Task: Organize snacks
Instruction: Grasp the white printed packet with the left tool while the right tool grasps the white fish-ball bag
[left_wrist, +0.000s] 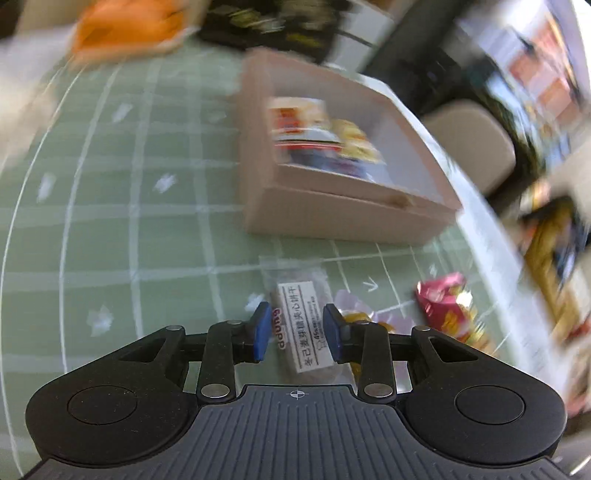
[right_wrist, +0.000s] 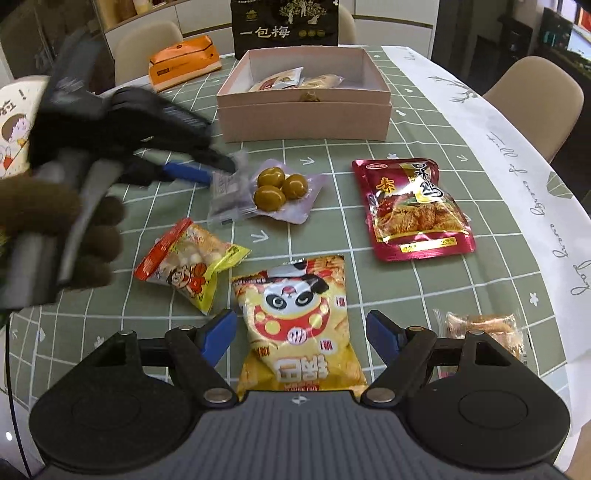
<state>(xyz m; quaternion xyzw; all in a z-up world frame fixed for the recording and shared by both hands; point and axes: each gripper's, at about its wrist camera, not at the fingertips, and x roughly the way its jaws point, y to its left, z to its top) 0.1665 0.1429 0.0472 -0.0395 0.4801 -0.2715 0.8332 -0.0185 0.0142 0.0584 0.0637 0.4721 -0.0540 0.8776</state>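
Observation:
A pink open box (right_wrist: 306, 118) holds a few snack packs (right_wrist: 280, 79); it also shows in the left wrist view (left_wrist: 343, 218). My left gripper (left_wrist: 297, 334) has its blue fingers on either side of a clear biscuit pack with a white label (left_wrist: 303, 325), which hangs blurred at its tip in the right wrist view (right_wrist: 229, 195). My right gripper (right_wrist: 301, 336) is open, low over a yellow panda chip bag (right_wrist: 299, 325). On the green checked cloth lie a pack of green plums (right_wrist: 282, 188), a red pouch (right_wrist: 413, 210), a small red-yellow bag (right_wrist: 188, 262) and a clear pastry pack (right_wrist: 484, 328).
An orange carton (right_wrist: 184, 62) and a black bag (right_wrist: 284, 26) stand behind the box. Beige chairs (right_wrist: 535, 99) ring the table. A white cloth (right_wrist: 517, 177) covers the table's right edge. The gloved hand (right_wrist: 66, 229) holds the left gripper at the left.

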